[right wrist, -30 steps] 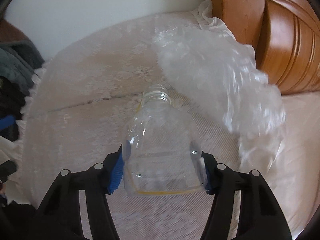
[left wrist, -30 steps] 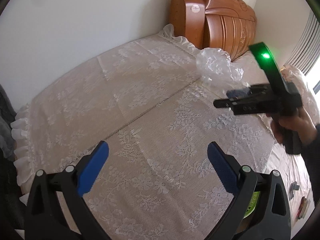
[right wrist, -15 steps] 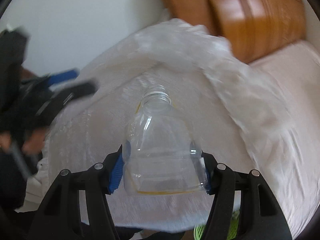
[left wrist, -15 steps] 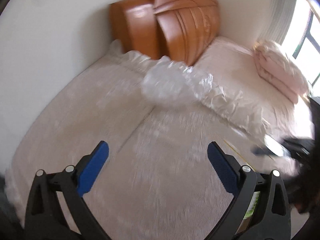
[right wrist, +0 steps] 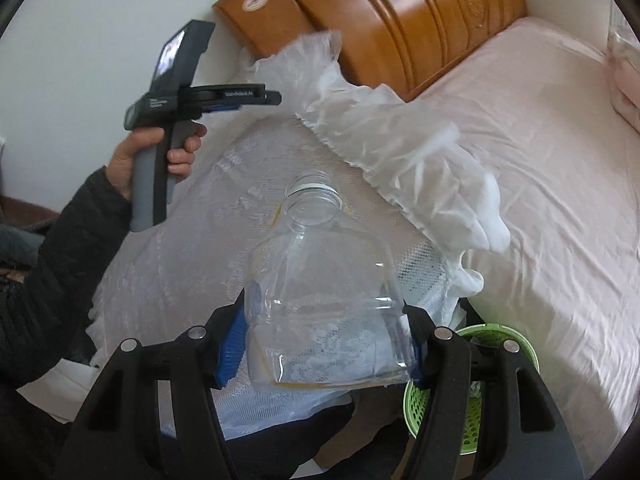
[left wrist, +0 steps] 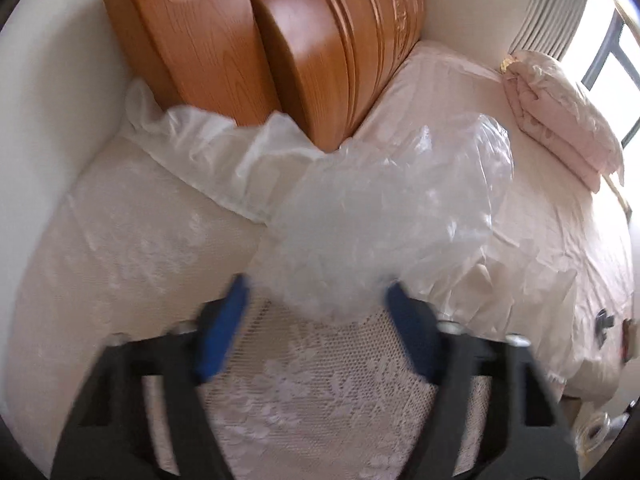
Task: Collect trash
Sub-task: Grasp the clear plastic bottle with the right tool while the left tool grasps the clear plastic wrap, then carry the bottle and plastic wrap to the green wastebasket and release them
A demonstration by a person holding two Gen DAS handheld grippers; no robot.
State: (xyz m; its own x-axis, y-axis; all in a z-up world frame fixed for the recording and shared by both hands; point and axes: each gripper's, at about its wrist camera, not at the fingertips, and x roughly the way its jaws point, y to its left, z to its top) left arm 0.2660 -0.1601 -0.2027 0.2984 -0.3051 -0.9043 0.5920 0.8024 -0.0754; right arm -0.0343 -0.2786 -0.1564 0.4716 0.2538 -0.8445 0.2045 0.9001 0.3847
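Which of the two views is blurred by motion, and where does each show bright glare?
Left wrist view: blurred, most on the left gripper and plastic bag; window blown out. Right wrist view: mostly sharp; highlights glint on the bottle clamped in the right gripper.

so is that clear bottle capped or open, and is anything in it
Open: the clear bottle, held in the right tool, shows a bare neck rim without cap. It looks empty.

I see blue fingers (left wrist: 224, 320) on black frames, a clear plastic bottle (right wrist: 324, 300) with a yellow-tinted rim, a translucent plastic bag (left wrist: 392, 216), a white floral lace cover (left wrist: 312, 396), a pale pink bedsheet (right wrist: 560, 200), an orange-brown wooden headboard (left wrist: 340, 40) and a green perforated basket (right wrist: 480, 420).
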